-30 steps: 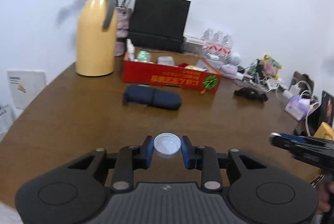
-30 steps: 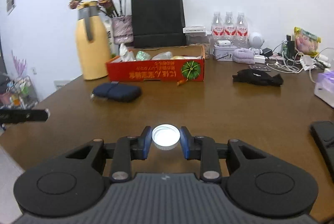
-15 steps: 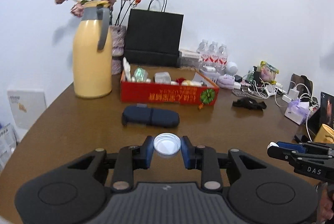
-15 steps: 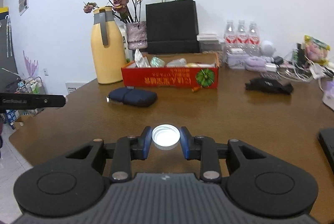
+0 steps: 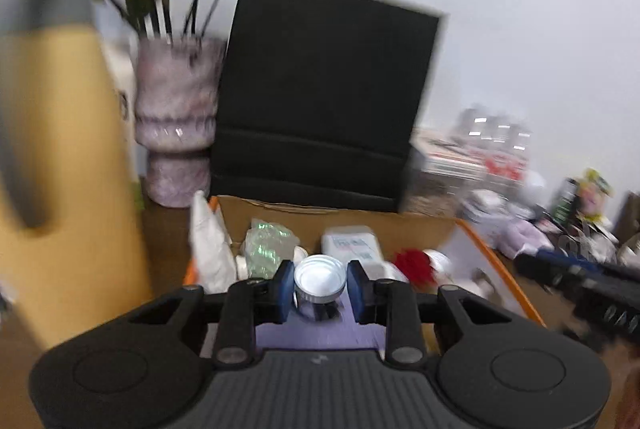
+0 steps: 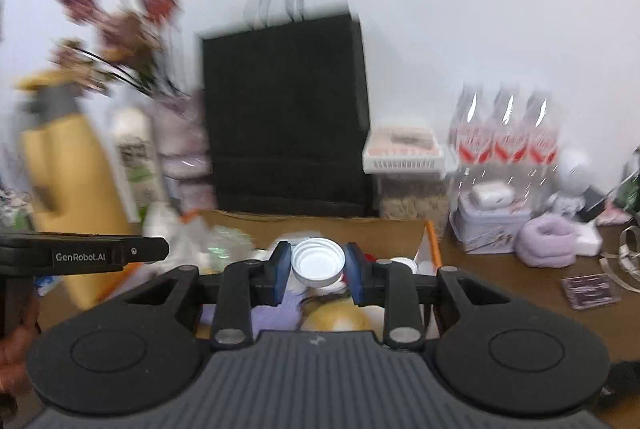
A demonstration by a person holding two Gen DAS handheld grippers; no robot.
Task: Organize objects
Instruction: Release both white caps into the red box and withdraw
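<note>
Between blue pads (image 5: 283, 285), round ribbed white cap (image 5: 320, 279) (box (image 5: 440, 229) cardboard).

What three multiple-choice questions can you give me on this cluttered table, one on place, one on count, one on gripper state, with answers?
1. Where does the black paper bag stand?
A. behind the open cardboard box
B. inside it
C. on the floor

2. How many clear water bottles stand by the wall?
A. one
B. three
C. five

3. What does the left gripper hold?
A. nothing
B. a pen
C. a round white cap

Answers: 1 A, the bag rises beyond the box's far wall. 2 B, three red-labelled bottles show. 3 C, the cap sits between its blue pads.
</note>
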